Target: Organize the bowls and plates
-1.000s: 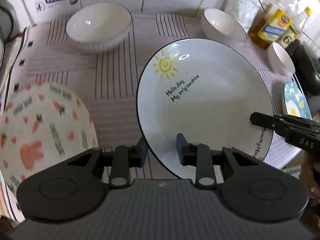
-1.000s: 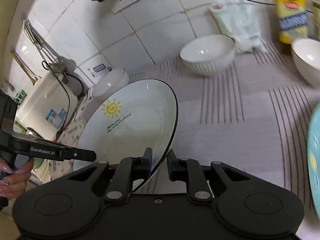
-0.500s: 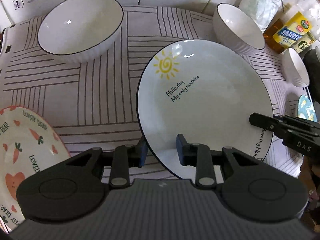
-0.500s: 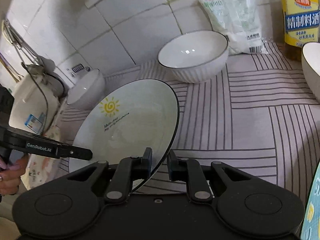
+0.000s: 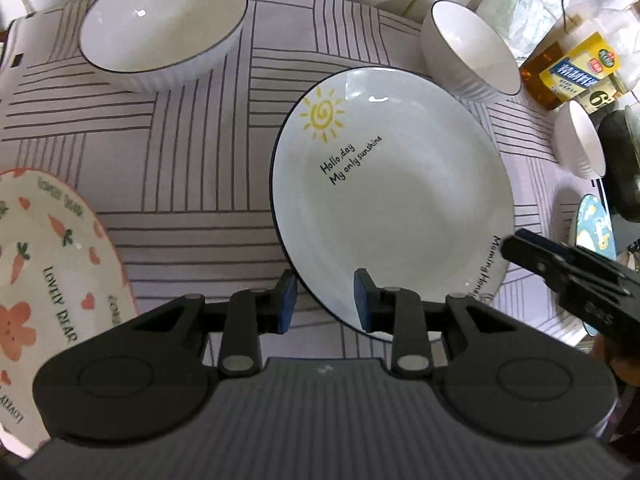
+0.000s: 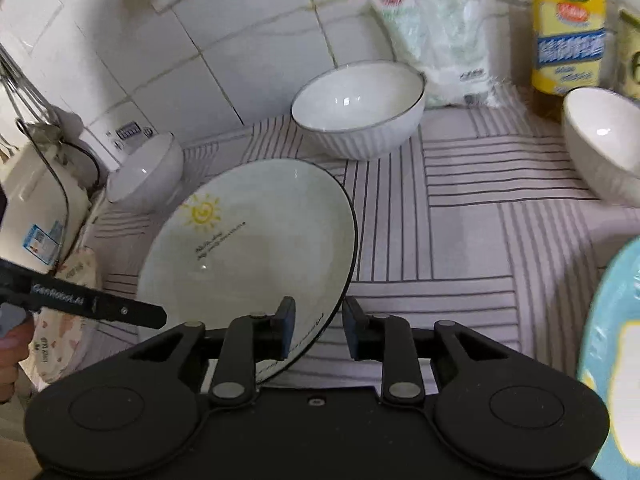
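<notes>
A white sun plate (image 5: 400, 208) with a dark rim and "Hello, day" lettering is held over the striped mat. My left gripper (image 5: 325, 303) straddles its near rim with a gap between rim and pads, open. My right gripper (image 6: 318, 326) straddles the plate's (image 6: 248, 256) right rim, pads spread apart from it, open. The right gripper also shows in the left wrist view (image 5: 568, 268). A large white bowl (image 5: 164, 28) stands far left, a smaller bowl (image 5: 472, 52) far right, and a third bowl (image 5: 580, 140) on the right.
A carrot-print plate (image 5: 44, 280) lies at left. A blue plate (image 6: 616, 352) lies at right. Oil bottles (image 5: 572, 68) and a plastic bag (image 6: 440, 40) stand at the back by the tiled wall. A white appliance (image 6: 36, 216) stands at far left.
The sun plate has come down toward the mat. Both grippers' pads have spread wider from the plate's rim. The carrot plate slid left in the left wrist view.
</notes>
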